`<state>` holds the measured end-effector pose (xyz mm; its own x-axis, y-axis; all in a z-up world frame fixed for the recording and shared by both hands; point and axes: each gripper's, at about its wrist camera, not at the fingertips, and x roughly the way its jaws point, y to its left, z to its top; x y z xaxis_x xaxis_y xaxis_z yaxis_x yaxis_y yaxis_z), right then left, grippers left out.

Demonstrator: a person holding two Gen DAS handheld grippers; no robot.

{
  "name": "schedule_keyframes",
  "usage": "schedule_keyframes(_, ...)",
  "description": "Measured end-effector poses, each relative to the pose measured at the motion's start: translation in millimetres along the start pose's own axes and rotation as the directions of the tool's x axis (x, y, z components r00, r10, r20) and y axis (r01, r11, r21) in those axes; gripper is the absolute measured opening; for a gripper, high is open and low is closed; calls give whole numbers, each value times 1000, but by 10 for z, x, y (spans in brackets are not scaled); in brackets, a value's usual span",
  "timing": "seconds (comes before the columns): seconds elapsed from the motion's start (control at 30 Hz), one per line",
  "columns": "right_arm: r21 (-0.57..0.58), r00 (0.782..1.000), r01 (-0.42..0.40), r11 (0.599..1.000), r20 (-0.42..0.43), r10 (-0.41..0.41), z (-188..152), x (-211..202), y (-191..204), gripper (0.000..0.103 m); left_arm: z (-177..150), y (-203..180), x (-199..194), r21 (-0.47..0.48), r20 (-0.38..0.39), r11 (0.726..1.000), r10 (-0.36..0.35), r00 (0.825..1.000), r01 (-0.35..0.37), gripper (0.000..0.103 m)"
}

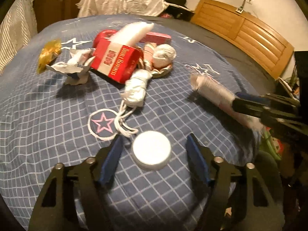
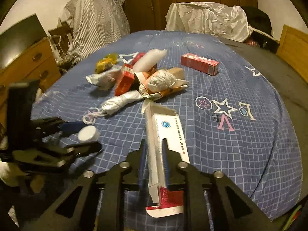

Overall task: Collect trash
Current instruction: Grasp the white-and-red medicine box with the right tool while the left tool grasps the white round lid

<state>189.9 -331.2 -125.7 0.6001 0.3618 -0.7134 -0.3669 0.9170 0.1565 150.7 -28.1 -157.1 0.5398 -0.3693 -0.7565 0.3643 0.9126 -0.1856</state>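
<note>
On the bed [image 1: 57,154], the right gripper [image 2: 154,148] squeezes a flat white box [image 2: 165,134], and the left gripper [image 1: 154,140] is wide around a white cap [image 1: 152,150] near the bed's edge, with more trash [image 1: 115,61] piled mid-bed.

- cotton-look bedsheet [image 1: 57,154], matt, woven;
- white lid [image 1: 151,150], smooth plastic;
- red cigarette carton [image 1: 115,59], glossy card;
- headboard [image 1: 250,32], varnished wood;
- white medicine box [image 2: 165,146], smooth cardboard
</note>
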Motion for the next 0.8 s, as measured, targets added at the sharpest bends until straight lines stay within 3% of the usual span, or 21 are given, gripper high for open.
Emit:
schedule_keyframes(0.13,15,1000,-3,1000,-31,4,9,78,-75,63,-22,-25,44,5,16,999,36,999,-36,56)
schedule_keyframes(0.3,-24,992,17,1000,-127,-20,-19,373,-59,66,-56,-16,41,-3,38,996,86,996,-86,46)
schedule_keyframes(0.4,-38,987,35,999,-153,-41,-60,528,-61,59,-48,15,28,-12,47,995,103,994,-103,39)
schedule_keyframes(0.53,-20,993,58,998,-105,-60,-81,480,-66,49,-94,17,-46,-15,71,992,122,990,-122,38)
schedule_keyframes(0.67,-2,998,66,998,8,-66,-4,254,34,49,-117,85,-258,-52,113,988,152,982,-147,38)
schedule_keyframes(0.8,-2,988,88,996,128,-87,157,2,159,49,7,83,-524,-79,184,982,185,965,-172,38)
